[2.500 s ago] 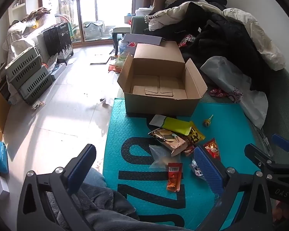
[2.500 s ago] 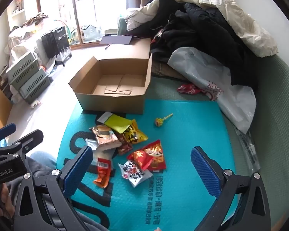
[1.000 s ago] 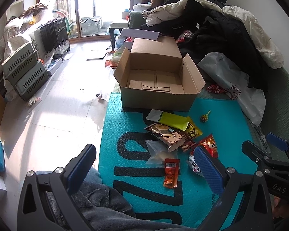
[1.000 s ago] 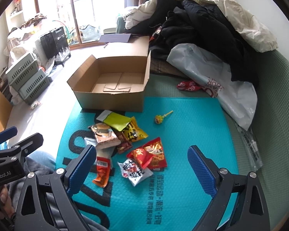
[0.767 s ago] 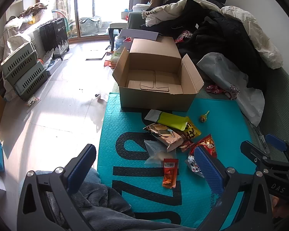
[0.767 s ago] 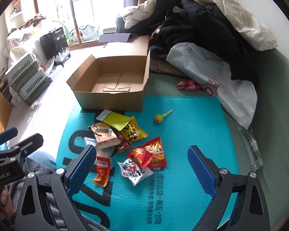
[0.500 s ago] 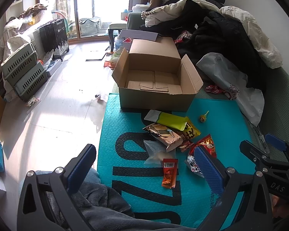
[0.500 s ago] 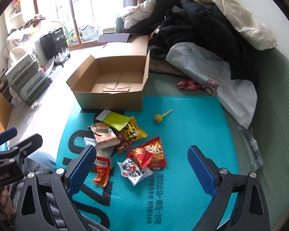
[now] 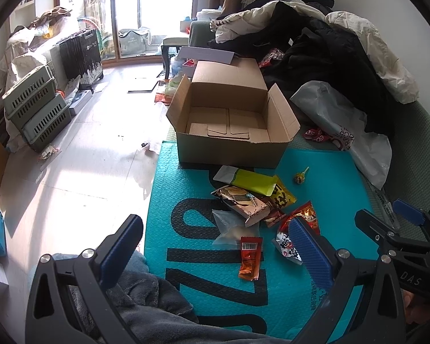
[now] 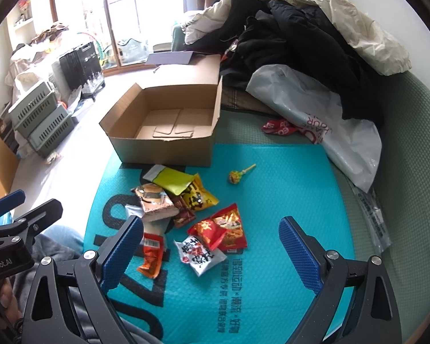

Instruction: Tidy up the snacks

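An open, empty cardboard box stands at the far edge of a teal mat. In front of it lies a loose pile of snack packets: a lime-green pouch, a brown packet, a yellow bag, red bags, an orange-red sachet, and a lollipop apart to the right. My left gripper and my right gripper both hover open above the near side of the pile, holding nothing.
A heap of coats and a white plastic bag crowd the green sofa to the right. Stacked green crates and a black case stand on the floor at left. A person's clothed lap lies under the grippers.
Both grippers have drifted slightly forward toward the mat over the last seconds; the snacks and box have not moved, and both stay open.
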The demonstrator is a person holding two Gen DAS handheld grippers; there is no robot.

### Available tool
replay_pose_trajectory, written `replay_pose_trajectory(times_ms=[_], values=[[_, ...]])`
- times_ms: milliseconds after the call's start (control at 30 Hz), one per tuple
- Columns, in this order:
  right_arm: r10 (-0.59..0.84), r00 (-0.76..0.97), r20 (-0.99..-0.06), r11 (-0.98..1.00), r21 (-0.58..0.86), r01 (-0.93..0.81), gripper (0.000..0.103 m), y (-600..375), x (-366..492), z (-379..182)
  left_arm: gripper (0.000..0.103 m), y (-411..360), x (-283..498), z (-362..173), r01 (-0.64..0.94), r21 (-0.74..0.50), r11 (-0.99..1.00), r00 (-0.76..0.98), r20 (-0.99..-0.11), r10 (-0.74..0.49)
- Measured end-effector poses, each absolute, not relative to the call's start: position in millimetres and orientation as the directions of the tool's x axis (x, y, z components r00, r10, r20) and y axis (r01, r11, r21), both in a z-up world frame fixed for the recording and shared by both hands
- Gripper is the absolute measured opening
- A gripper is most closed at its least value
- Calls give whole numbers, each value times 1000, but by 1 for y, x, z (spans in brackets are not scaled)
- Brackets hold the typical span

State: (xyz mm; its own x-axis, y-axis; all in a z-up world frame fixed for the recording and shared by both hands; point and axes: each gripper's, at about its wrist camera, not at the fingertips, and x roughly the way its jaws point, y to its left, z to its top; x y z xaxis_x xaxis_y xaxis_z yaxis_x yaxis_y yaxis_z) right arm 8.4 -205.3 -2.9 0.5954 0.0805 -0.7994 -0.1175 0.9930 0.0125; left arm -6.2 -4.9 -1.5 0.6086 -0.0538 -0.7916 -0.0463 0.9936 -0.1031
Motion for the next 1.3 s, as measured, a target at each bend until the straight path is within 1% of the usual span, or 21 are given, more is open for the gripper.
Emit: replay_pose_trajectory(times_ms=[367, 633, 967, 1300], values=[[101, 605, -790, 991, 26, -131, 97, -210, 2, 3, 103, -8, -15, 3, -47, -109, 993, 623, -780, -56], [121, 595, -795, 989, 47, -138, 96, -212, 4, -3, 103, -9, -14, -8, -36, -115, 993, 604, -794, -70], [149, 512, -846, 987, 93, -134, 94, -215, 17, -49, 103, -15, -2, -49, -18, -125, 992, 529, -843, -97], [177, 418, -891, 980, 122, -154, 88, -223, 32, -103, 100, -34, 16, -96, 19, -99, 995, 413, -905, -97]])
